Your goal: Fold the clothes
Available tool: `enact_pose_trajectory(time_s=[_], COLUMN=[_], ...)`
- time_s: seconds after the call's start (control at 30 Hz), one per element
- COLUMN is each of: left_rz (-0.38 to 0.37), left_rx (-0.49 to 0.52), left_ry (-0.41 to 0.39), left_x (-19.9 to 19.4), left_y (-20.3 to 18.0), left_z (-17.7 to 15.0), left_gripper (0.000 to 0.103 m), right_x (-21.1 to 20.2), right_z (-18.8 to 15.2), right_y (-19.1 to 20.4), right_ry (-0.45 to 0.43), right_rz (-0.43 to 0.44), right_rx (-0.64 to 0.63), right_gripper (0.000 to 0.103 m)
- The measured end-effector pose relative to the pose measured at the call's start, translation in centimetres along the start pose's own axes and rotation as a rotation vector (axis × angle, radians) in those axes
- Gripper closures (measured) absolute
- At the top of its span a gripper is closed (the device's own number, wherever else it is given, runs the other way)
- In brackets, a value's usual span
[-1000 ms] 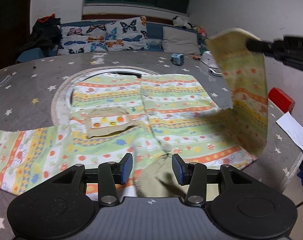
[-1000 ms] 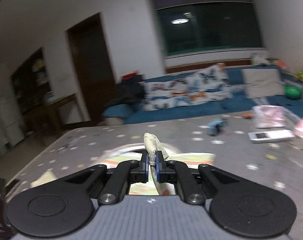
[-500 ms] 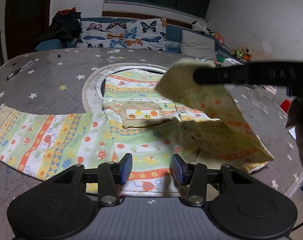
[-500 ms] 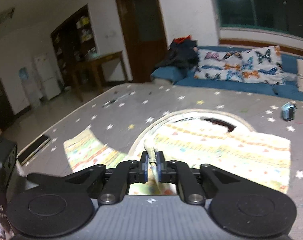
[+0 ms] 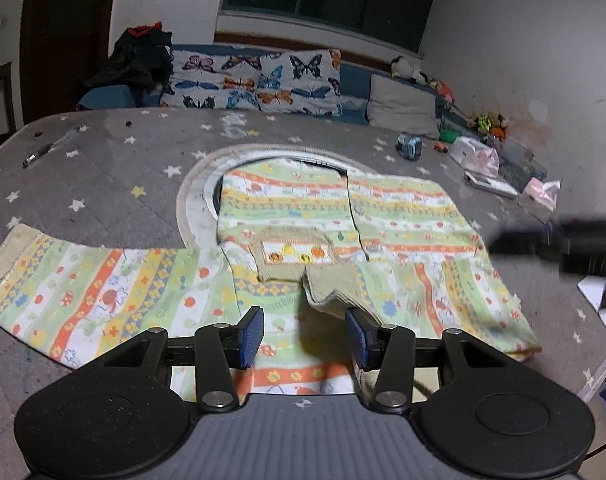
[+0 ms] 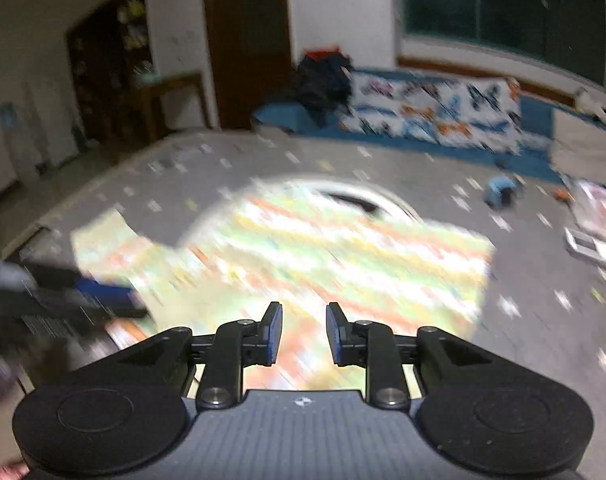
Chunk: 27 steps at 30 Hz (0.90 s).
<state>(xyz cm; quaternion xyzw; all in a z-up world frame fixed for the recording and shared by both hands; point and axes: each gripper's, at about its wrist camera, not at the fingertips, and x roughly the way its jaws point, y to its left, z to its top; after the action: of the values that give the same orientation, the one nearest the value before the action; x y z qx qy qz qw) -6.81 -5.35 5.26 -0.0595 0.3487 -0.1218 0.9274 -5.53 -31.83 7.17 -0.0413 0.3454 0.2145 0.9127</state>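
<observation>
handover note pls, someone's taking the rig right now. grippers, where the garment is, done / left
Left gripper: open, empty, low over the near hem.
Right gripper: open, empty, above the garment; its view is blurred.
Striped top: flat on the starry table. Right sleeve folded across the body, cuff near the chest pocket. Left sleeve spread out flat.
Left: fold that sleeve in, then the body.

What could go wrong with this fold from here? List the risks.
1. The folded sleeve's cuff lies bunched rather than flat on the striped top, so pressing now may set a crease.
2. The other sleeve is spread out beside a pen; a wide sweep might drag it.
3. Both the left gripper and right gripper are open and holding nothing, so the fold could slip.
</observation>
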Motion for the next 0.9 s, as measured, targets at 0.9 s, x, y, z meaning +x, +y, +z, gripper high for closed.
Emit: enact_pose_trajectory(time_s=[0.9], left_rz=[-0.025], left_rx=[0.032], left_ry=[0.066], left_x=[5.9], left_y=[-2.1], left_z=[1.6], left_gripper=[0.065], right_x=[4.0], right_z=[-0.6], right_y=[-6.5], right_ry=[0.117], right_rz=[-0.104], right_rx=[-0.016], right_gripper=[0.080])
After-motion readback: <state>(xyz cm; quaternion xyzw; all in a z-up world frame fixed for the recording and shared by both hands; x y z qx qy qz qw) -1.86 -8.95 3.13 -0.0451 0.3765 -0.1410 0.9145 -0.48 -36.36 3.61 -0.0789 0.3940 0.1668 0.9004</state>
